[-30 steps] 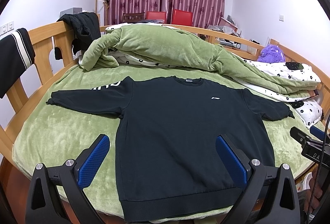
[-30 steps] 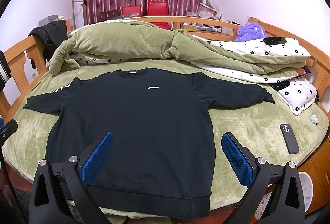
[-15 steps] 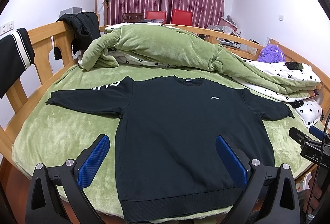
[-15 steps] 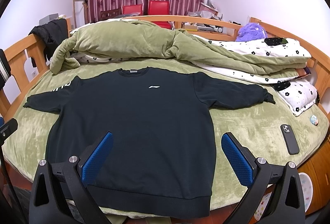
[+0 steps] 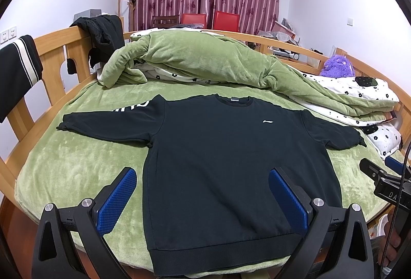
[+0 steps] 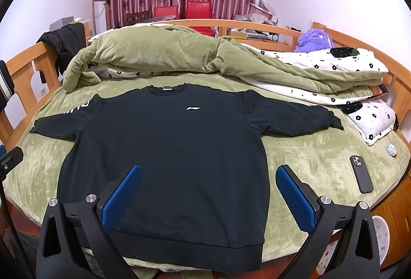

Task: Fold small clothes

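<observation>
A black sweatshirt lies flat and face up on the green bed cover, both sleeves spread out, hem toward me. A small white logo sits on its chest. My left gripper hovers open over the hem area, its blue pads wide apart with nothing between them. My right gripper is likewise open and empty above the lower right part of the sweatshirt. The right gripper's body shows at the right edge of the left wrist view, with a hand below it.
A bunched green quilt and white flowered bedding lie behind the sweatshirt. A black phone rests on the cover at the right. Wooden bed rails ring the bed, with dark clothes hung on them. A purple plush toy sits far right.
Almost nothing differs; the views shift only slightly. Both grippers stay open and the sweatshirt lies as before.
</observation>
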